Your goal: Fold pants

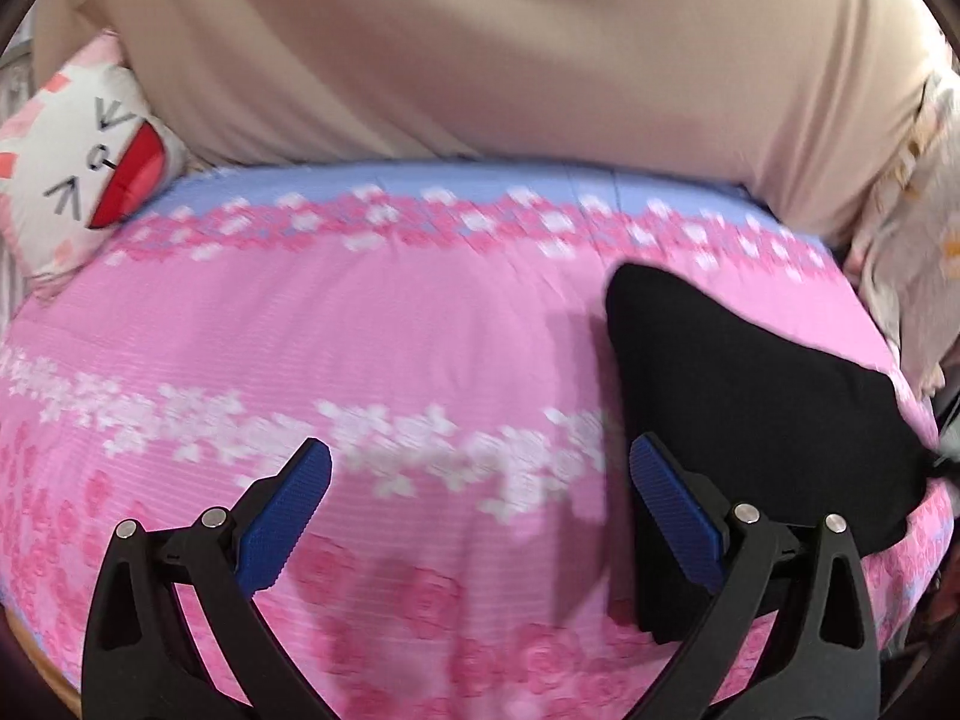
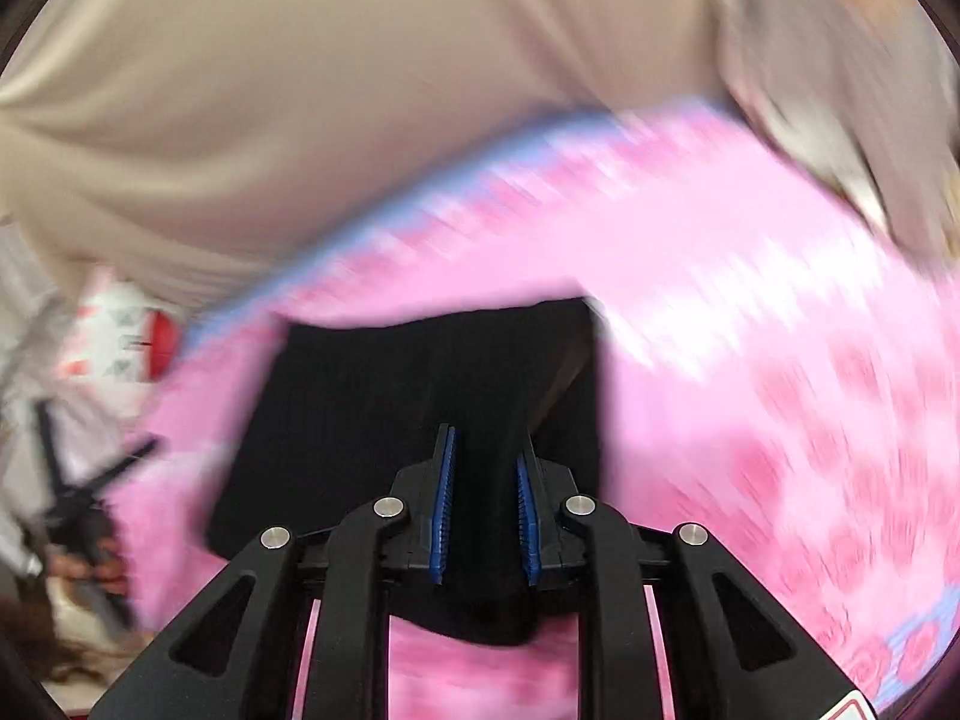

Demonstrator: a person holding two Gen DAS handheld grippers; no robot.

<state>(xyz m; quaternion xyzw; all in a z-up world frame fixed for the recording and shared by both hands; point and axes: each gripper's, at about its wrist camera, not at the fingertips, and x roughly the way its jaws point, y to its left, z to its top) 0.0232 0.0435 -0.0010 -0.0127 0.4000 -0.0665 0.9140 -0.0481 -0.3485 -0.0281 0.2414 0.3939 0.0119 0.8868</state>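
Note:
The black pants (image 1: 738, 396) lie as a folded bundle on the pink flowered bed cover (image 1: 360, 330), at the right of the left wrist view. My left gripper (image 1: 480, 468) is open and empty, with its right finger next to the bundle's left edge. In the right wrist view the pants (image 2: 384, 396) fill the middle. My right gripper (image 2: 483, 462) is shut on a thick fold of the black fabric and holds it just above the cover (image 2: 750, 300). That view is blurred by motion.
A white cat-face pillow (image 1: 84, 168) lies at the bed's far left. A beige curtain or sheet (image 1: 480, 42) hangs behind the bed. A pale flowered cloth (image 1: 918, 228) lies at the right edge. My left gripper (image 2: 78, 498) shows at the far left of the right wrist view.

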